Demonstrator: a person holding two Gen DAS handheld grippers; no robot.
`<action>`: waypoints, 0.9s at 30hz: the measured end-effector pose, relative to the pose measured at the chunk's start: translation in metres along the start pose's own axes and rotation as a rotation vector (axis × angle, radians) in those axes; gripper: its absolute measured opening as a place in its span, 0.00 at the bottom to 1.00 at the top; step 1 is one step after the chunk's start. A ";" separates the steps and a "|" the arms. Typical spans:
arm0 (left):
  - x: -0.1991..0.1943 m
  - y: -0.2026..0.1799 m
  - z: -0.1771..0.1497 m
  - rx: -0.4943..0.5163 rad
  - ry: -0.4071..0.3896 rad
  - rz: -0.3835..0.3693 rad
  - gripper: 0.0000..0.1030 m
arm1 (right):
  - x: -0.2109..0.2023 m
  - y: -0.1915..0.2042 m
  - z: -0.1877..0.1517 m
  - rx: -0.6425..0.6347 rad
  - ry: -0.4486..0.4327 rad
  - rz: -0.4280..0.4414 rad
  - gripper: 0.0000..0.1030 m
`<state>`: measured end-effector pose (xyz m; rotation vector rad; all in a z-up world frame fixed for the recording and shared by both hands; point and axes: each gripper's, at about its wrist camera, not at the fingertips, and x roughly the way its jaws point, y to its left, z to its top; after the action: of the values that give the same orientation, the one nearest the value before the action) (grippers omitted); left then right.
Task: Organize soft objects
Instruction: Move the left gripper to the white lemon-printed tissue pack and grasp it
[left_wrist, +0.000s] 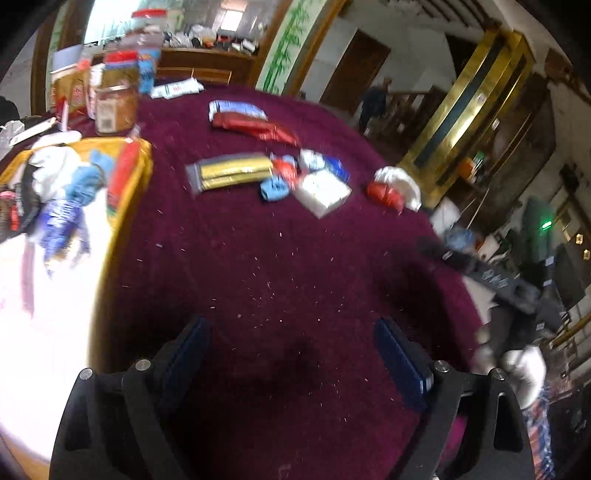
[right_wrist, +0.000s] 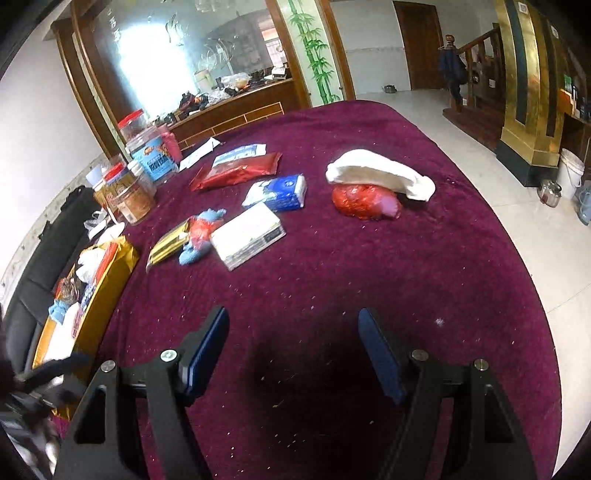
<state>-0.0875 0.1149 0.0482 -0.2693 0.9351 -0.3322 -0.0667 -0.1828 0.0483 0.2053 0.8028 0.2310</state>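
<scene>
Soft items lie on the maroon tablecloth (right_wrist: 332, 280): a white cloth (right_wrist: 380, 175) over a red crumpled bag (right_wrist: 364, 203), a white tissue pack (right_wrist: 249, 234), a blue-white tissue pack (right_wrist: 277, 192), a red pouch (right_wrist: 236, 171), a gold packet (right_wrist: 168, 242) and a blue-red toy (right_wrist: 201, 234). A yellow box (right_wrist: 107, 280) at the left holds several soft items; it also shows in the left wrist view (left_wrist: 136, 173). My left gripper (left_wrist: 291, 332) is open and empty over bare cloth. My right gripper (right_wrist: 293, 321) is open and empty, well short of the items.
Jars (right_wrist: 136, 192) with red lids stand at the table's far left. A black sofa (right_wrist: 44, 251) runs along the left. The table edge drops to a tiled floor (right_wrist: 535, 229) on the right. A white bucket (right_wrist: 570, 173) stands by a gold pillar.
</scene>
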 end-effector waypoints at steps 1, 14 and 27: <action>0.009 -0.001 0.002 0.000 0.013 0.013 0.90 | 0.000 -0.003 0.001 0.005 -0.003 0.003 0.70; 0.054 0.001 0.011 -0.002 0.031 0.069 0.97 | 0.005 -0.037 0.018 0.052 -0.010 -0.018 0.70; 0.046 0.020 0.010 -0.081 -0.045 -0.089 0.99 | 0.084 0.025 0.085 0.023 0.095 0.060 0.69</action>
<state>-0.0512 0.1157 0.0125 -0.3925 0.8946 -0.3690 0.0489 -0.1430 0.0552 0.2417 0.8947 0.2897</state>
